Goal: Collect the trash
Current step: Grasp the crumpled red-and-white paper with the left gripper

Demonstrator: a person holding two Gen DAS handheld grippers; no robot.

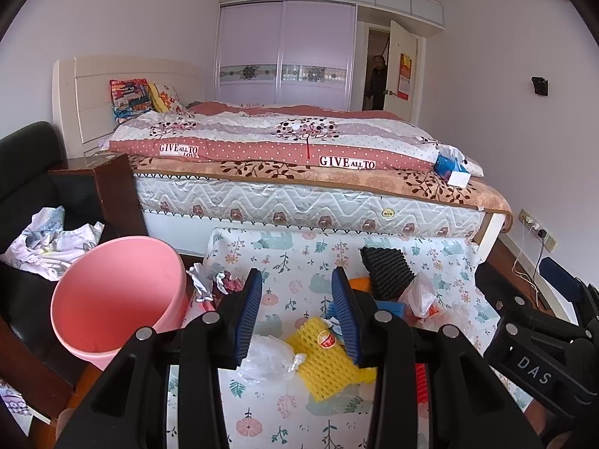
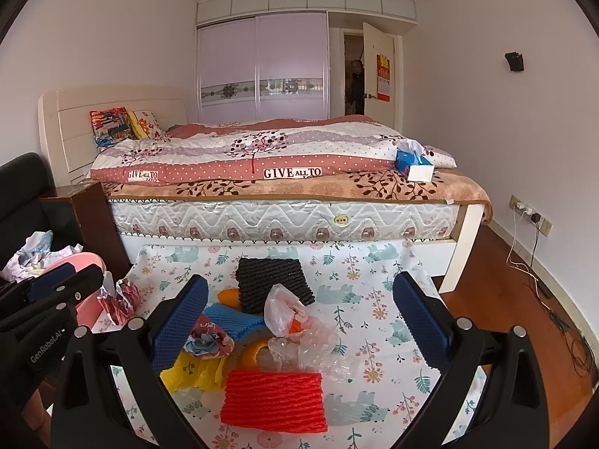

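Trash lies on a floral cloth (image 1: 292, 262) (image 2: 374, 284) in front of the bed. My left gripper (image 1: 297, 314) is open and empty above a yellow foam net (image 1: 322, 359) and a clear plastic bag (image 1: 267, 357). A pink bin (image 1: 112, 299) stands to its left. My right gripper (image 2: 299, 321) is wide open and empty above a red foam net (image 2: 273, 400), bubble wrap (image 2: 314, 351), a clear bag (image 2: 282, 308), a blue foam net (image 2: 232, 318) and a black foam net (image 2: 273, 280). Crumpled paper (image 2: 119, 299) lies near the bin (image 2: 90, 307).
A bed (image 1: 299, 172) stands straight ahead with a blue packet (image 1: 449, 164) on its corner. A black chair with a cloth (image 1: 48, 243) and a dark wooden nightstand (image 1: 116, 187) are at the left. Cables and a wall socket (image 2: 531, 220) are at the right over wooden floor.
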